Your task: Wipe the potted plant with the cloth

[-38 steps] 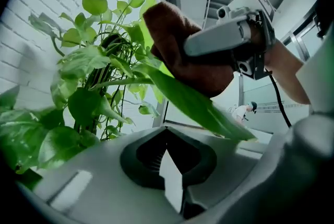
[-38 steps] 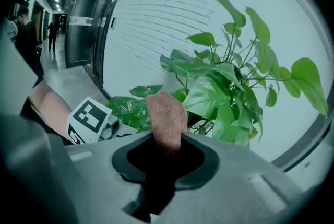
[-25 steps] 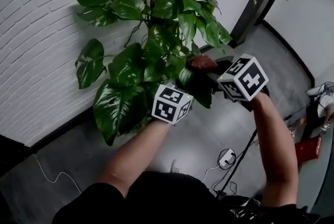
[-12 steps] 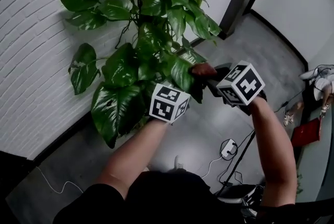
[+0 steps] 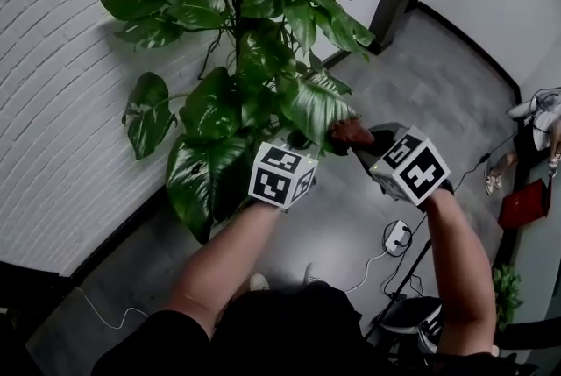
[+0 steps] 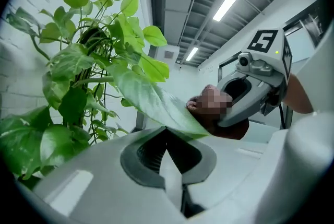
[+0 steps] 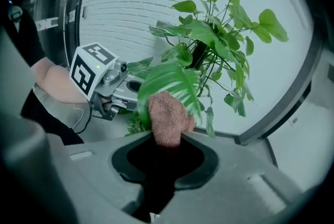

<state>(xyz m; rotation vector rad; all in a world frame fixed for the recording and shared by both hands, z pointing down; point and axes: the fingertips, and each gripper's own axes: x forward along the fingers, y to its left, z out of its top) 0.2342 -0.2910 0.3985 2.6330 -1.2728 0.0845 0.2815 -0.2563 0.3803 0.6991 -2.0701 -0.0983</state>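
Over the last second the broad green leaf with pale streaks [image 5: 316, 107] has swung from edge-on to lying face-up between my two tools. My left hand-held gripper [image 6: 168, 139] looks clenched on that leaf's near edge, propping it flat. My right hand-held gripper [image 7: 164, 157] is grasping the reddish-brown terry cloth [image 7: 166, 119], whose bunched end touches the leaf's right side. The leafy green potted plant [image 5: 254, 24] stands far left against the white brick wall [image 5: 61, 102]. I judge a wipe along the leaf can run now, though tugging could tear it.
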